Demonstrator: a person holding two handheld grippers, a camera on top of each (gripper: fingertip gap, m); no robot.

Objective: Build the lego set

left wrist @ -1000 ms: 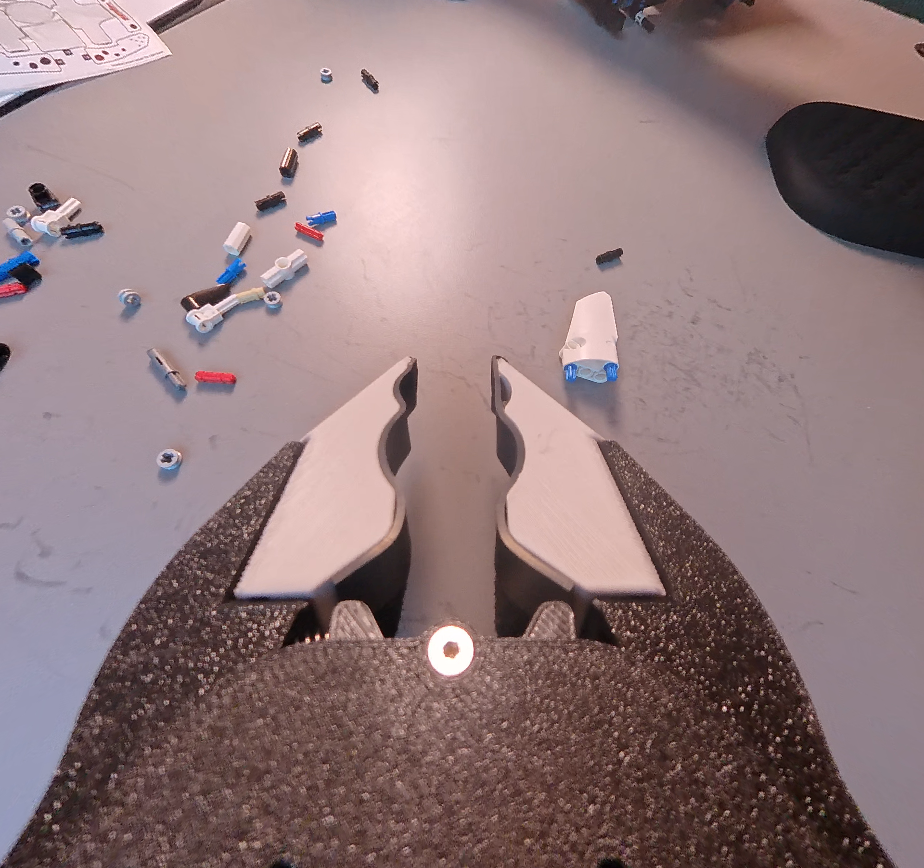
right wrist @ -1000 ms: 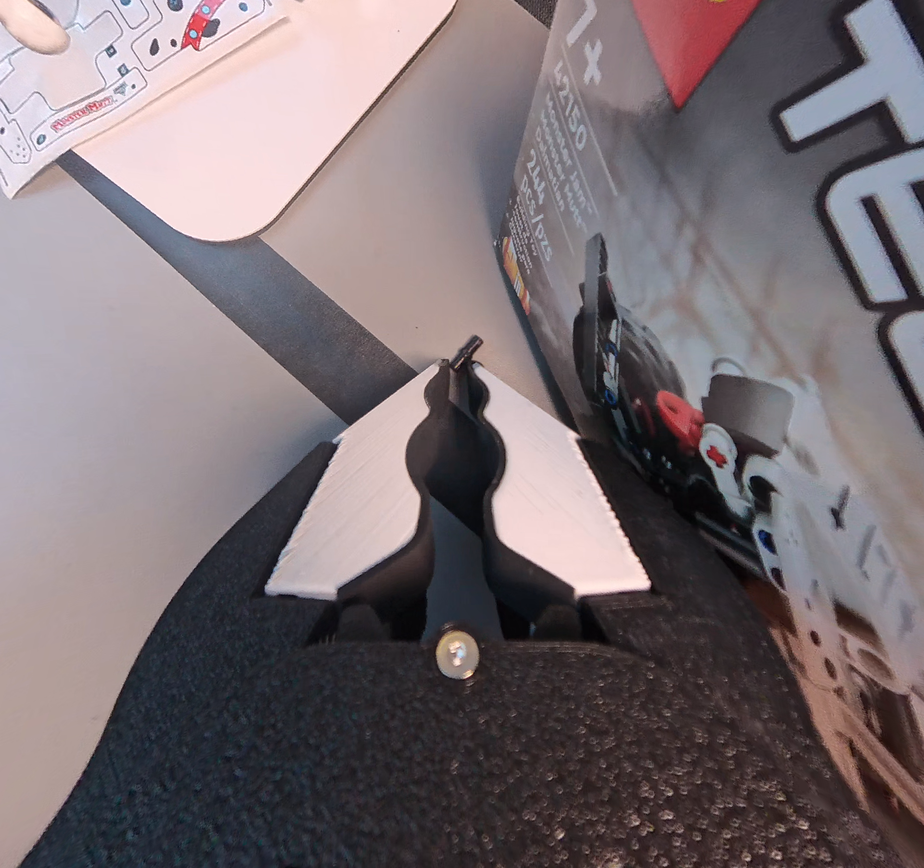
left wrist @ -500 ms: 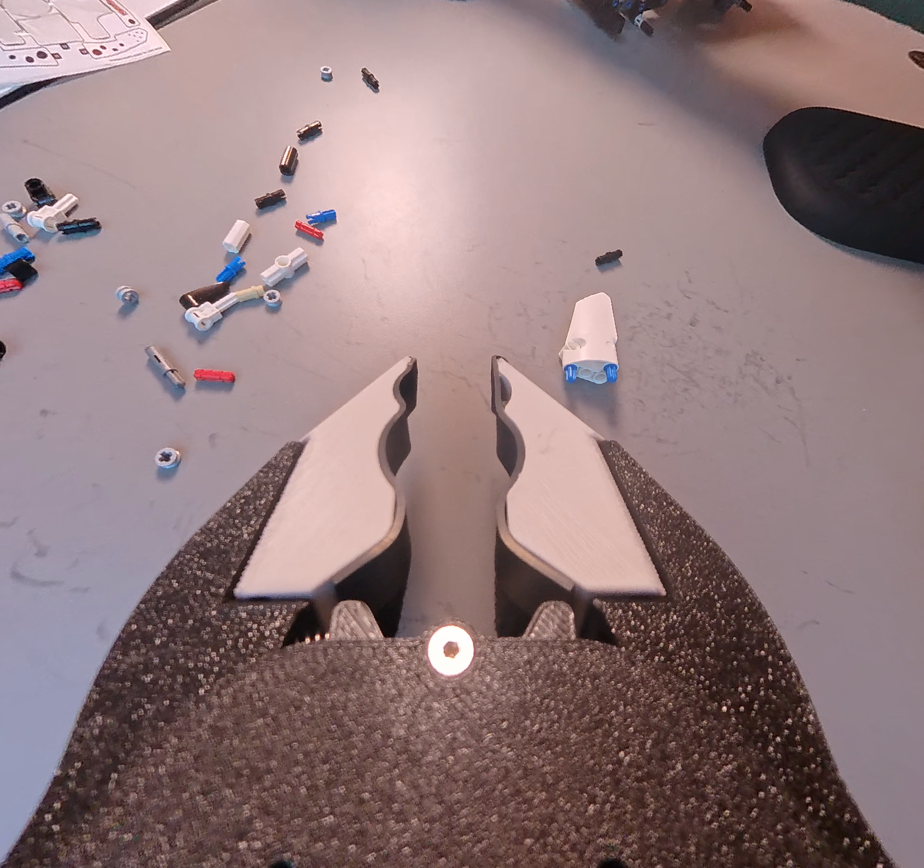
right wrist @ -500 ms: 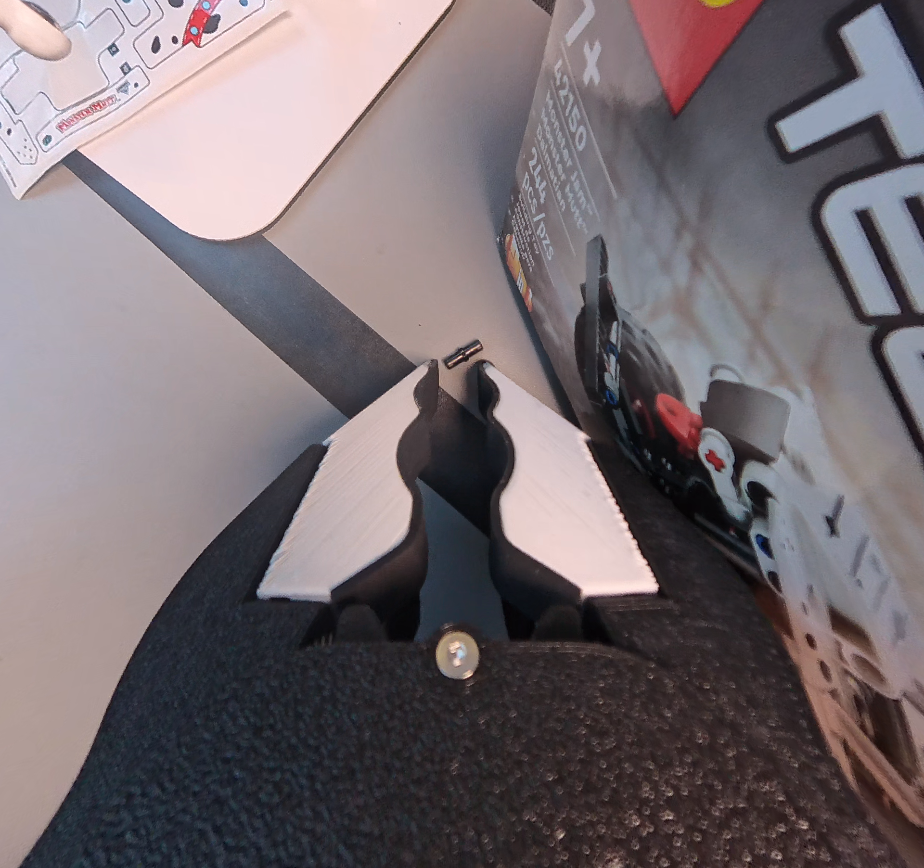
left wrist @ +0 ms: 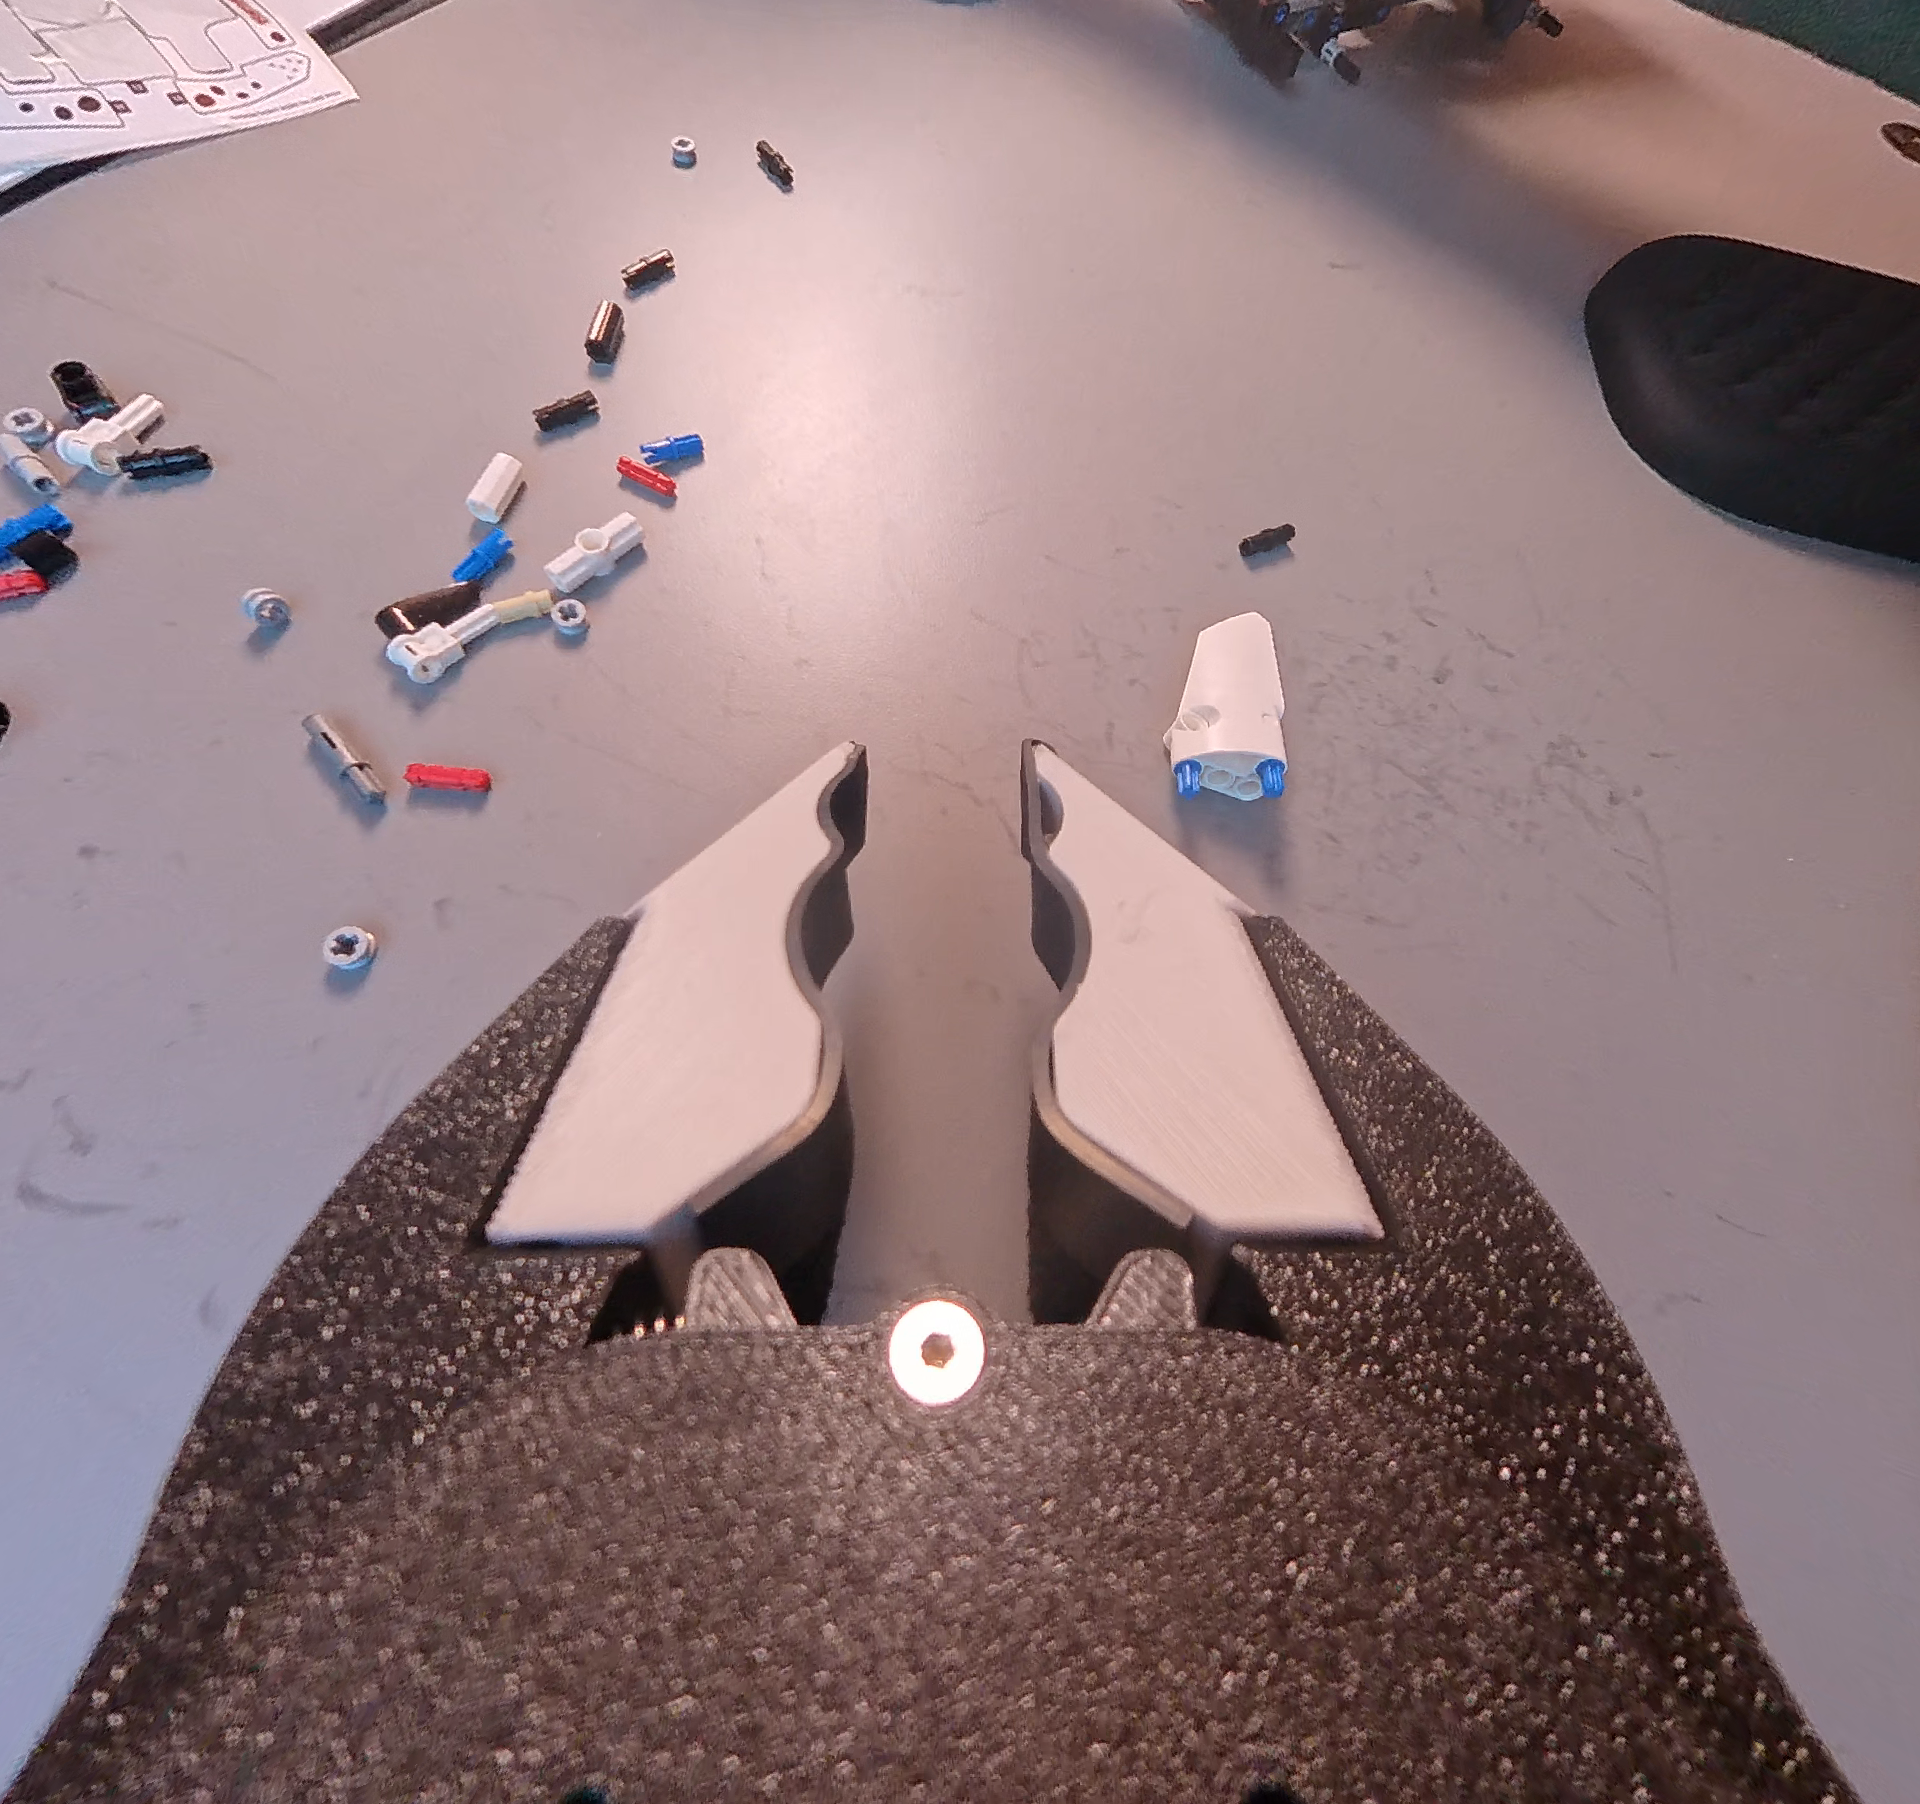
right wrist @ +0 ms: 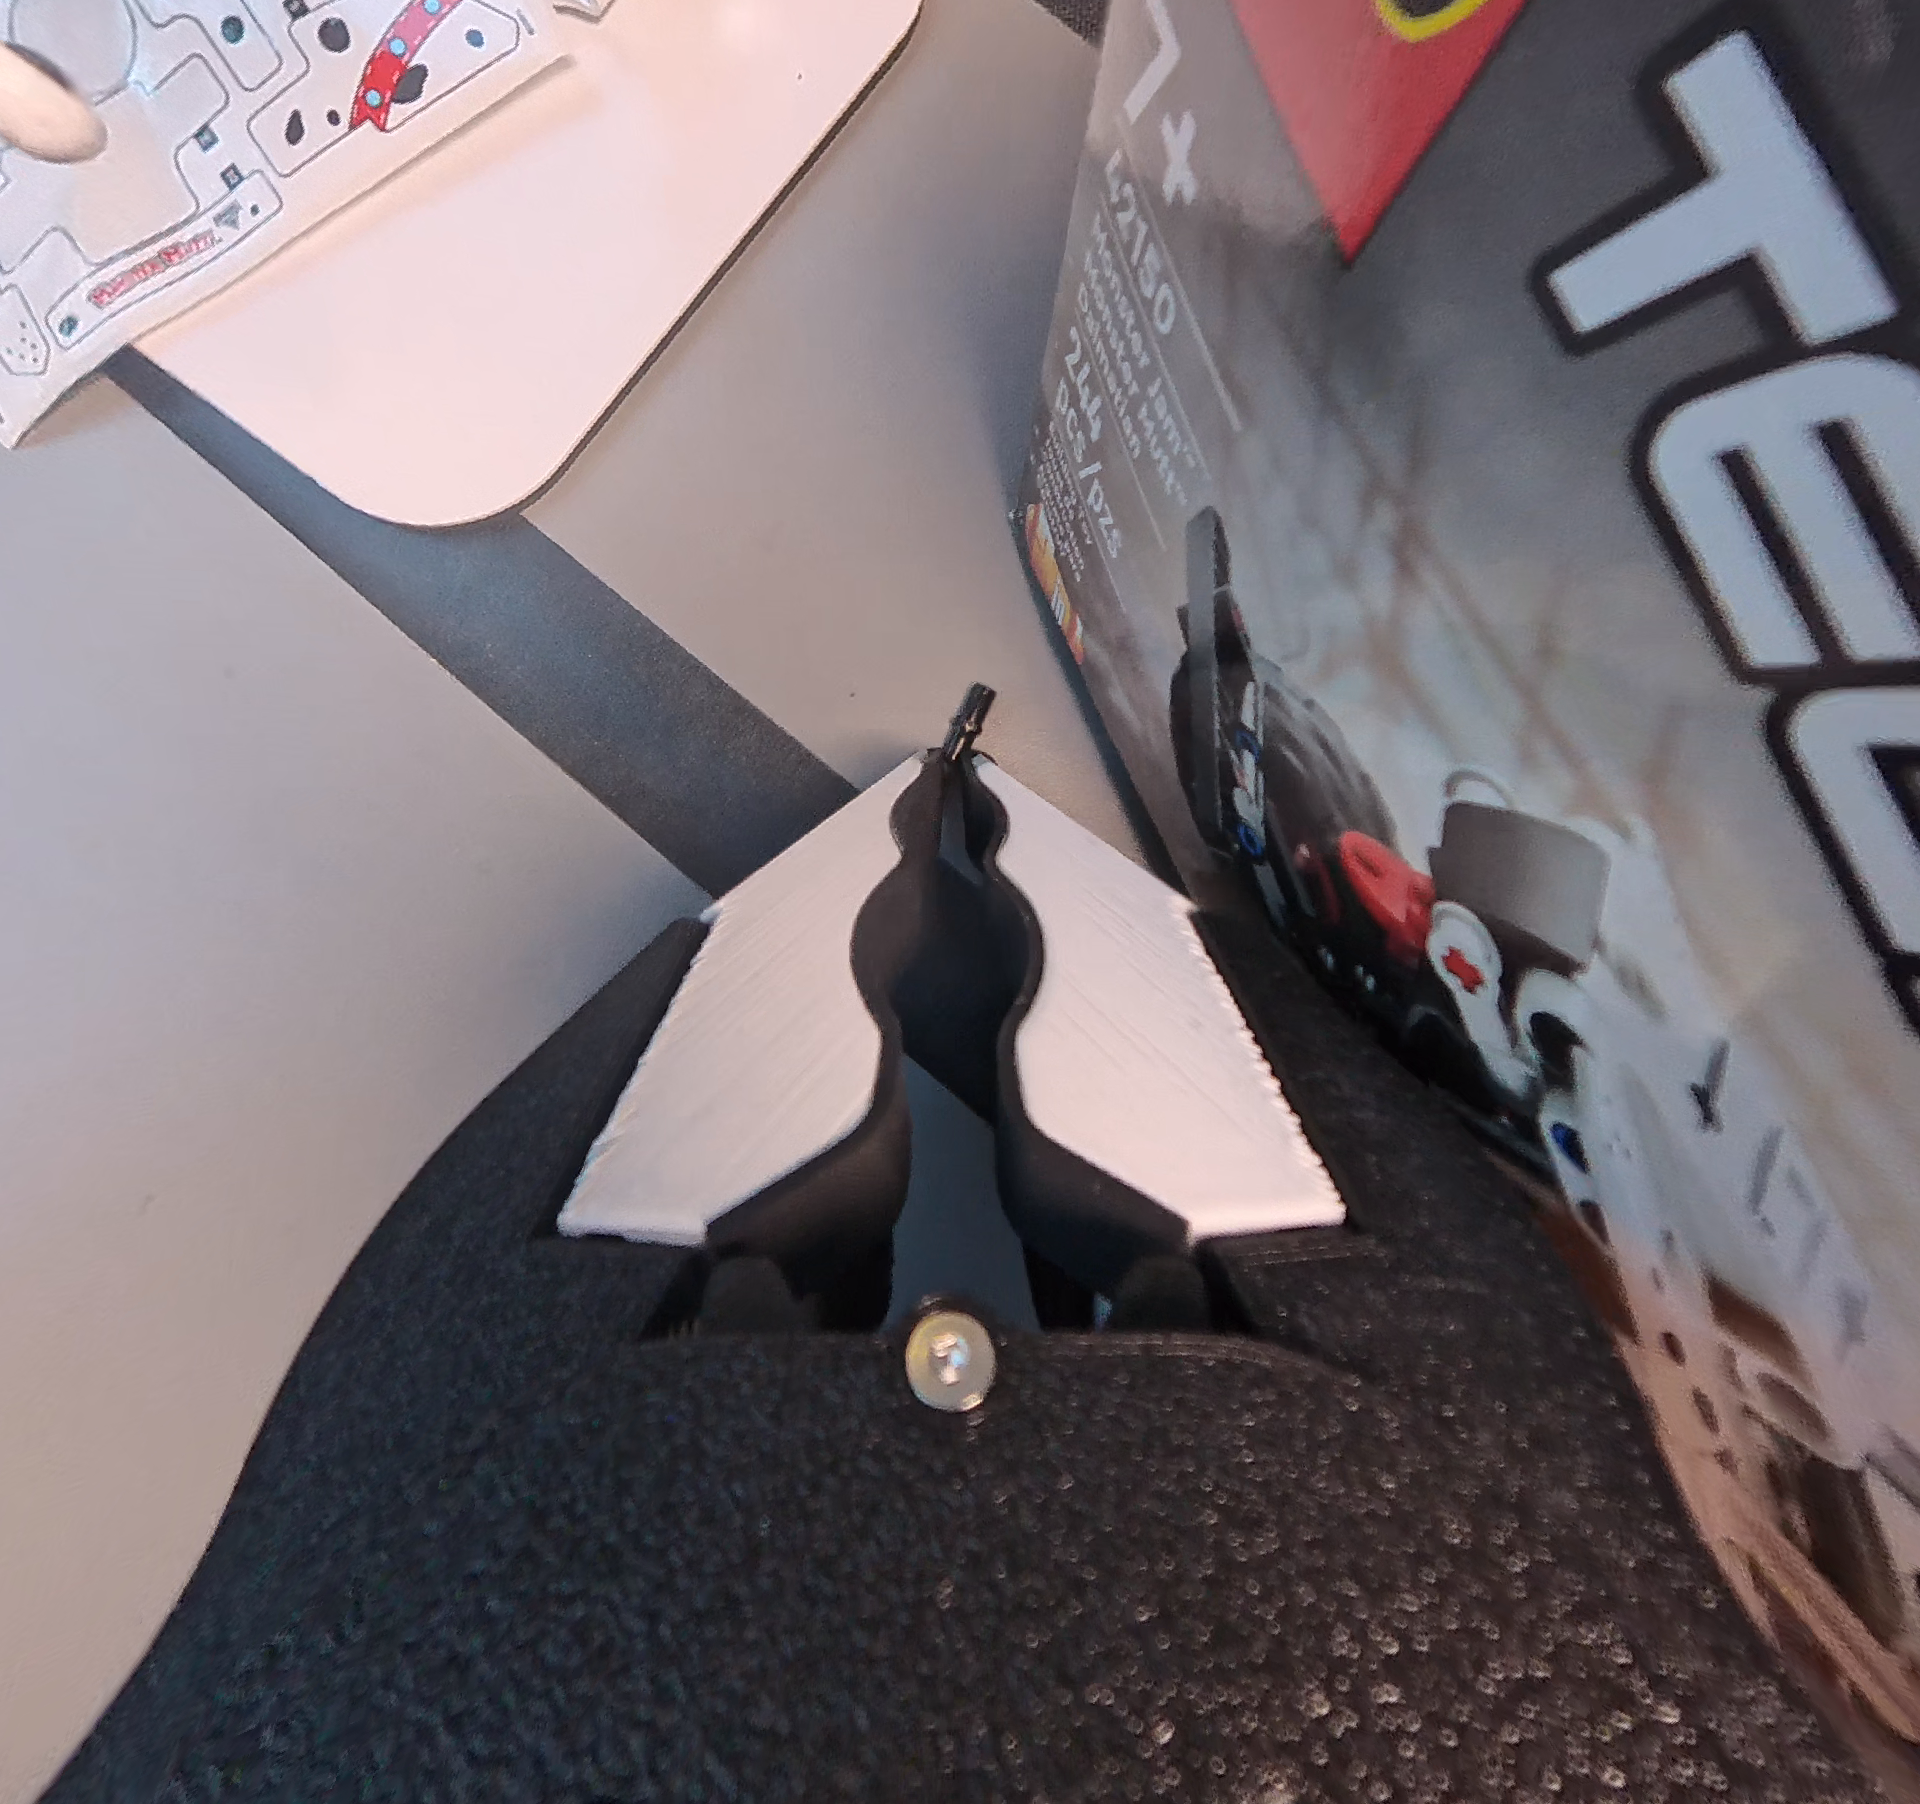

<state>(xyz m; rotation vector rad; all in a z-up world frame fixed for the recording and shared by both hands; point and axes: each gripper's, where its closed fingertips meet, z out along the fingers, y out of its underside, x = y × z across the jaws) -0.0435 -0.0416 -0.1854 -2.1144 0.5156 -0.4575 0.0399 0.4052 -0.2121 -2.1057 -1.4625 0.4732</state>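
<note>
Black stubby pin (right wrist: 966,728) between right gripper (right wrist: 951,765) tips

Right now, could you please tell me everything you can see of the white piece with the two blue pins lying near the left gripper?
The white piece is a smooth, plastic-looking angled panel, widest at its near end and tapering to a slanted far end. Two blue pins stick out of the near face, with round holes between them. It lies flat on the grey table, just right of and ahead of the open left gripper, which is not touching it. A small black pin lies apart beyond it.
</note>
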